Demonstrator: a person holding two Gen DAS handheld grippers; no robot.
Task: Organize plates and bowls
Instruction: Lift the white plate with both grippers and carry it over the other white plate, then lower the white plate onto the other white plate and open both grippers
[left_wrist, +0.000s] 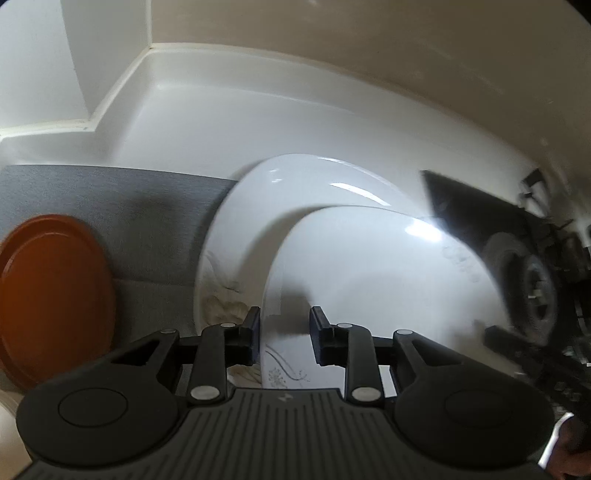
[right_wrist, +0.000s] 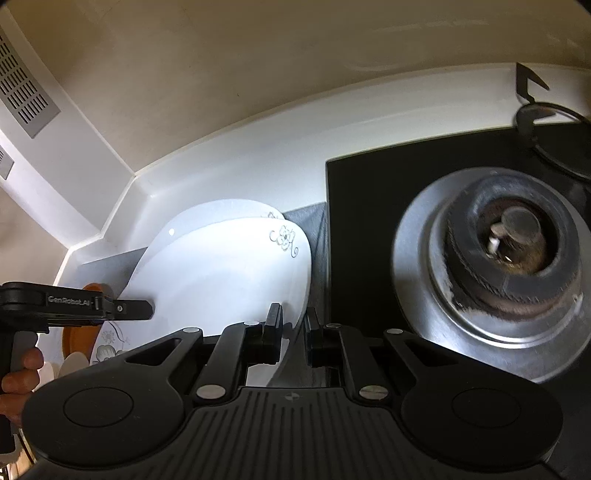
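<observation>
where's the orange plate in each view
Left wrist: orange plate at the far left edge, on the grey mat.
Right wrist: only a sliver of the orange plate shows, lower left, behind the left gripper.
Shared landmark: the white flower-patterned plate, right of the orange plate.

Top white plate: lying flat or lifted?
Lifted. The top white plate hangs tilted above the lower plate, its opposite rims clamped in the right gripper and left gripper.
</observation>
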